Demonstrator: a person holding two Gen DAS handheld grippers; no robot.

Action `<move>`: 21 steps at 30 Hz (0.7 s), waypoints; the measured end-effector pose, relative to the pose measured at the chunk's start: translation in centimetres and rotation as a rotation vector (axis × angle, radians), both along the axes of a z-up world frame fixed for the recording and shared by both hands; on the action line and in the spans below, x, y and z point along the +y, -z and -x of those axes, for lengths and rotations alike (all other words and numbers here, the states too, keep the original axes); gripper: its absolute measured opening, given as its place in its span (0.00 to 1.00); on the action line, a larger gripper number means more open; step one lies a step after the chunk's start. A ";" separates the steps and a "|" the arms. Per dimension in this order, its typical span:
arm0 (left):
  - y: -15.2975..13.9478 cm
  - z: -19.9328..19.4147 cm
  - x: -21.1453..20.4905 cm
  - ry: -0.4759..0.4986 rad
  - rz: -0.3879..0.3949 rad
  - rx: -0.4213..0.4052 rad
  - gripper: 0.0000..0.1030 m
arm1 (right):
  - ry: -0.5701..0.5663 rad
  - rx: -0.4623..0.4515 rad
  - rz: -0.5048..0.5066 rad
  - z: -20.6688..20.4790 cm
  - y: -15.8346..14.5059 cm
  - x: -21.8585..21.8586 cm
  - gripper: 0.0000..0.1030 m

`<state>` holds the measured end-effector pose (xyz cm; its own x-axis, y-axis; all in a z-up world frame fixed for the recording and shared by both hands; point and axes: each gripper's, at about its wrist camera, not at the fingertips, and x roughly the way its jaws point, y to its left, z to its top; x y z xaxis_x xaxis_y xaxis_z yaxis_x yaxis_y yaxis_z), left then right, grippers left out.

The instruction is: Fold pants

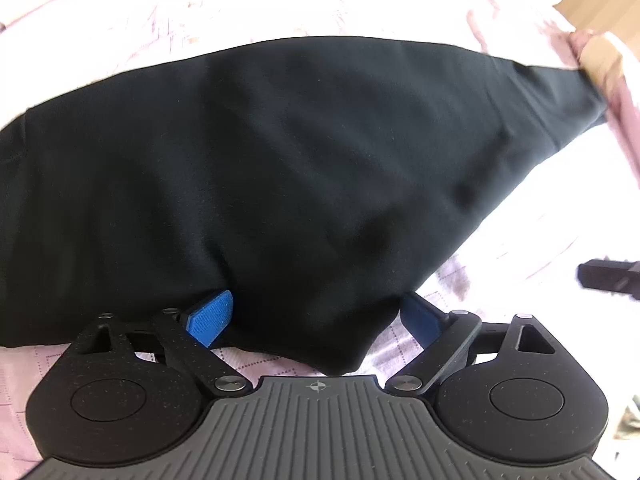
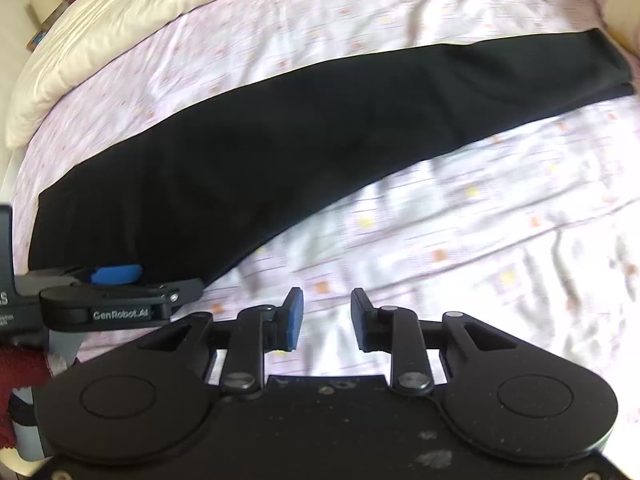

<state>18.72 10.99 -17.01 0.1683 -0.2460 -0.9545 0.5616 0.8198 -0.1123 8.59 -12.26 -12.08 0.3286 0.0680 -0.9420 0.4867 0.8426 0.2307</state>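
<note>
Where the left wrist view looks down along its fingers, the left gripper (image 1: 316, 314) stands with its jaws wide apart, a blue pad (image 1: 211, 315) on one side and its partner on the other, and the near edge of the black pants (image 1: 280, 168) lies between them without either pad pressing on the cloth. The pants lie flat on a pink patterned bedsheet (image 1: 168, 12), stretching from the left edge across to a narrow end at the upper right, where the sheet bunches. A dark part of the other tool (image 1: 608, 276) shows at the right edge. In the right wrist view, the right gripper (image 2: 326, 316) hangs over bare bedsheet (image 2: 460, 240), its jaws partly apart with nothing between them, clear of the garment. The pants (image 2: 300, 136) run as one long dark band from lower left to upper right. The left gripper (image 2: 116, 280) sits at the band's lower left end. A cream pillow (image 2: 100, 40) lies beyond, upper left. A dark red sleeve (image 2: 16, 376) shows at the left edge.
</note>
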 end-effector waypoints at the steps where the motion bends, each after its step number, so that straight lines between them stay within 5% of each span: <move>1: 0.0 0.3 -0.2 -0.005 -0.011 -0.013 0.88 | 0.021 -0.008 0.004 0.8 -0.3 -0.9 0.29; 7: -0.1 -0.4 0.1 -0.133 0.010 0.023 0.88 | 0.102 -0.046 0.034 4.1 -1.2 -8.3 0.34; 13: -0.3 -2.6 2.3 -0.537 0.112 0.123 0.83 | 0.111 -0.067 0.070 5.6 0.4 -17.1 0.35; 17: -1.0 -2.5 0.9 -0.670 0.036 0.078 0.74 | 0.098 -0.087 0.103 6.2 1.0 -23.3 0.37; 21: -3.3 -0.8 -1.1 -0.717 0.047 0.010 0.68 | 0.083 -0.096 0.135 5.9 1.7 -29.0 0.39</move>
<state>19.49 9.87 -13.74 0.2948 -0.1189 -0.9481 -0.1151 0.9806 -0.1588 2.67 -41.22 -13.82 0.4163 -0.0883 -0.9049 0.5374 0.8267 0.1666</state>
